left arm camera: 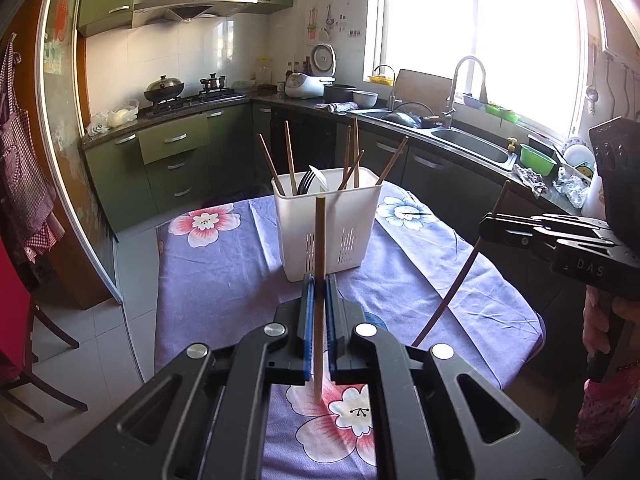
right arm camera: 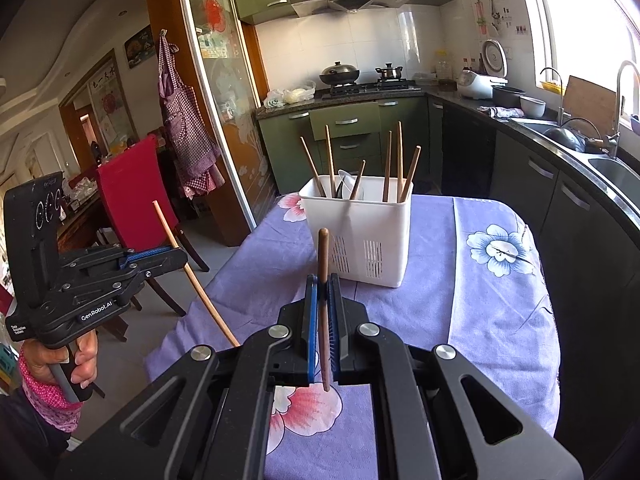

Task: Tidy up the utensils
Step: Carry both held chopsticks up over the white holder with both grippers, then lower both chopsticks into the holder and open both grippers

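A white utensil holder [left arm camera: 326, 224] stands on the table and holds several wooden chopsticks, a fork and a spoon; it also shows in the right wrist view [right arm camera: 358, 232]. My left gripper [left arm camera: 319, 284] is shut on a light wooden chopstick [left arm camera: 319, 248], held upright in front of the holder. My right gripper [right arm camera: 323, 286] is shut on a dark brown chopstick [right arm camera: 323, 256], also upright and short of the holder. Each gripper shows in the other's view, the right gripper [left arm camera: 486, 226] and the left gripper [right arm camera: 182, 256], with its chopstick slanting down.
The table wears a purple floral cloth [left arm camera: 224, 280]. A red chair [right arm camera: 134, 196] stands to its left. Green cabinets, a stove [left arm camera: 184, 98] and a sink [left arm camera: 468, 144] line the counter behind and to the right.
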